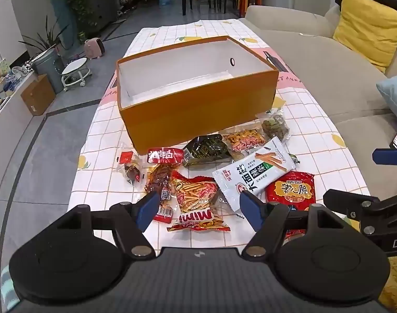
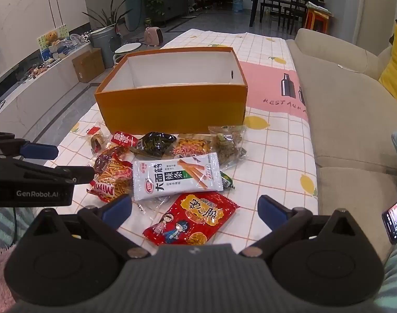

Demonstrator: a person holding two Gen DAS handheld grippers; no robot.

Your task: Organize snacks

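Snacks in crinkly foil packets [image 2: 177, 180] lie piled on the checked tablecloth [image 2: 276, 156] just before the empty orange cardboard box [image 2: 172, 109] — nothing packed yet. Left gripper [image 1: 198, 206] and right gripper [image 2: 194, 208] hover spread wide, empty; next means clamping one packet. Only the right view shows a phone [image 2: 395, 219].

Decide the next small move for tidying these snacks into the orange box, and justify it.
Probably lower the open right gripper onto the red packet lying nearest between its fingers, since the orange box looks empty and every snack lies loose on the tablecloth.
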